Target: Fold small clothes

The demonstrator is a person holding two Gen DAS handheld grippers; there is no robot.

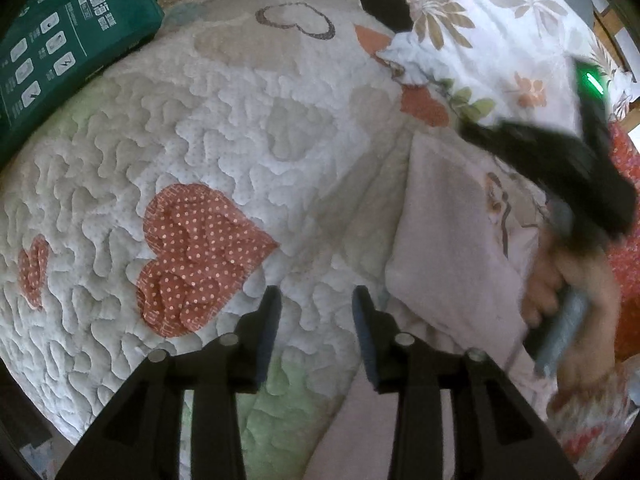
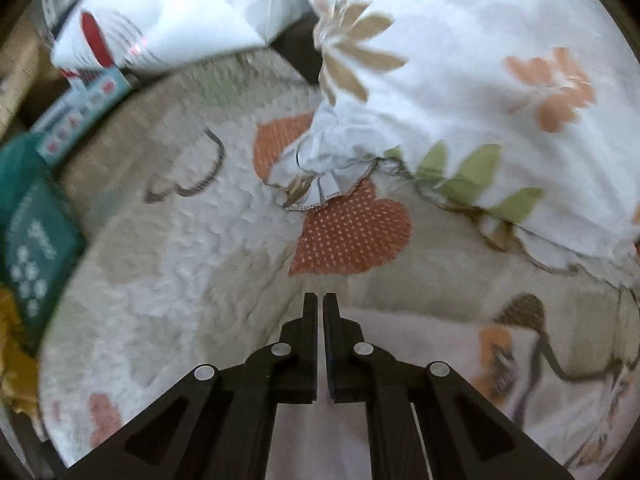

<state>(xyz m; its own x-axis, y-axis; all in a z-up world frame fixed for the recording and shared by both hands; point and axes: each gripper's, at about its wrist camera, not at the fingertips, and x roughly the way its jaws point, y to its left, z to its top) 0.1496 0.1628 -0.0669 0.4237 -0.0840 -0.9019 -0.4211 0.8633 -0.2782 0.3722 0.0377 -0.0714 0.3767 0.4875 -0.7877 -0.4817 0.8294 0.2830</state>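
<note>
A pale pink garment [image 1: 452,232] with a printed figure lies on the quilted bedspread [image 1: 192,128], at the right of the left wrist view. My left gripper [image 1: 316,300] is open and empty, hovering over the quilt just left of the garment's edge. The right gripper's black body [image 1: 560,168] shows blurred above the garment, held by a hand [image 1: 576,304]. In the right wrist view the garment [image 2: 440,344] lies under and right of my right gripper [image 2: 321,300], whose fingers are closed together; no cloth shows between them.
A green package [image 1: 60,52] lies at the quilt's far left, also in the right wrist view [image 2: 36,240]. A floral white pillow [image 1: 492,28] sits at the back right and shows large in the right wrist view [image 2: 480,80]. A white box [image 2: 160,12] lies beyond the quilt.
</note>
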